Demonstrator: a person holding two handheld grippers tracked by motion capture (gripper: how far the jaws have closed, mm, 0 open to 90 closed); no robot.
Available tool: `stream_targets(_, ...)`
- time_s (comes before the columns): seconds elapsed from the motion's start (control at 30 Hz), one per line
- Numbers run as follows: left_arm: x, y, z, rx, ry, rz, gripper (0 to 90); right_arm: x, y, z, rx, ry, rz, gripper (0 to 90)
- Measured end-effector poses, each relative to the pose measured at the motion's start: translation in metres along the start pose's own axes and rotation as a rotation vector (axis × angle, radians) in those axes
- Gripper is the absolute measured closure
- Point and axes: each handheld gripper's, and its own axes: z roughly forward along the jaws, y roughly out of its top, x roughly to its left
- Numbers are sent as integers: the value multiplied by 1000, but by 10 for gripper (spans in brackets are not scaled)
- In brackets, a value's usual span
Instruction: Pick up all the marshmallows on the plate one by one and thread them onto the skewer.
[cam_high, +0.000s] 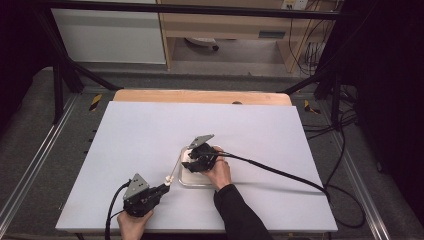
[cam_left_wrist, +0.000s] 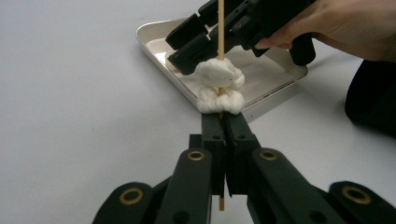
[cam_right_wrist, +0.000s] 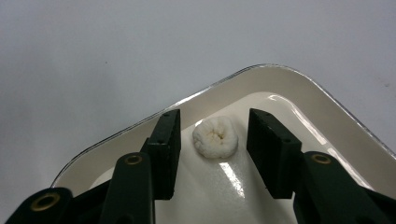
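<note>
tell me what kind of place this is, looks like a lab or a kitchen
Most likely a lab or recording workspace, not a kitchen: a white-covered table framed by black metal struts, loose cables on the floor, and handheld grippers, the left gripper and right gripper, working over a small tray.

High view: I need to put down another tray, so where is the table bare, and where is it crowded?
The table is bare across its far half and left side. It is crowded near the front middle: the tray, the right gripper over it, and the left gripper holding the skewer.
</note>
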Motion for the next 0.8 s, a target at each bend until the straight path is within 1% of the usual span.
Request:
stream_targets(0.1,0,0,0,-1,-1,0,879,0,0,0,-2,5,-5,583)
stream_targets(0.2,0,0,0,-1,0,0,879,0,0,1,0,18,4,613)
stream_targets(0.37,0,0,0,-1,-1,1,879,-1,0,1,1,15,13,674)
stream_targets(0.63,0,0,0,-1,-2,2,879,-1,0,1,7,10,33,707)
stream_targets(0.67,0,0,0,-1,-1,3,879,-2,0,1,6,8,30,709)
stream_targets(0.77,0,0,0,-1,0,3,879,-2,1,-1,10,10,51,715)
stream_targets(0.8,0,0,0,-1,-1,2,879,-2,1,-1,9,8,51,718)
